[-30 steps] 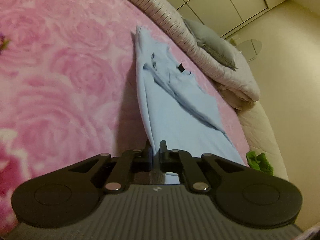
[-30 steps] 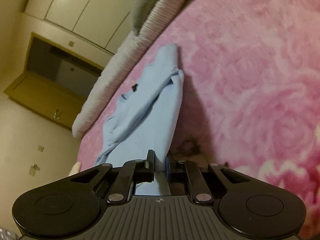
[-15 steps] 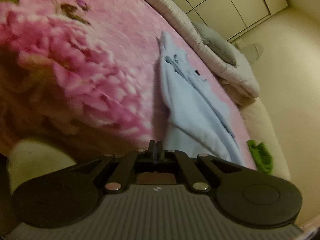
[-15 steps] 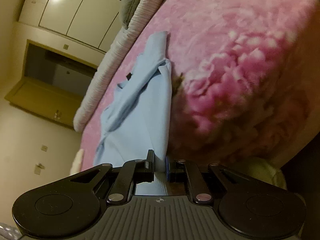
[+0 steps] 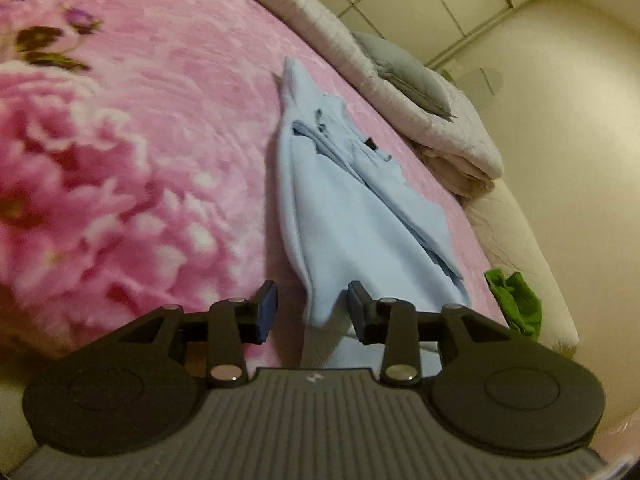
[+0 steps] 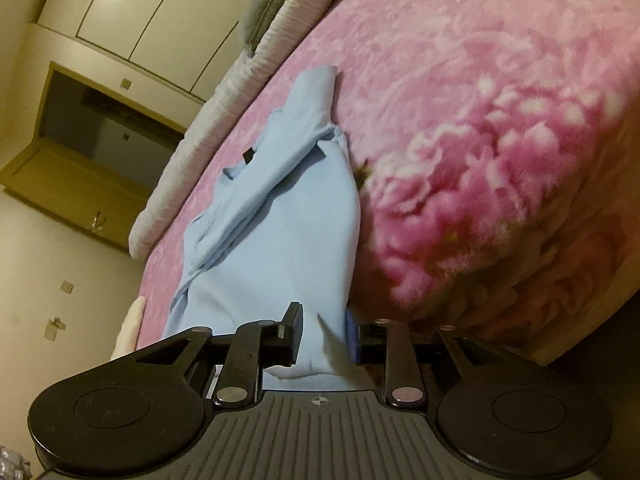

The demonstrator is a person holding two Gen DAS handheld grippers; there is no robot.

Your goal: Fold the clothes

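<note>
Both the left gripper (image 5: pixel 312 308) and the right gripper (image 6: pixel 322 334), clamped on the light blue garment (image 5: pixel 352 220) half a second ago, have spread apart and released its near corners, leaving it lengthwise-doubled on the pink bed (image 5: pixel 140 140), running toward 12 o'clock.

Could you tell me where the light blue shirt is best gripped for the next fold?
Probably the near hem corners of the light blue shirt: they lie between the open left gripper and open right gripper at the pink blanket edge. Come in from the bed's near side.
</note>
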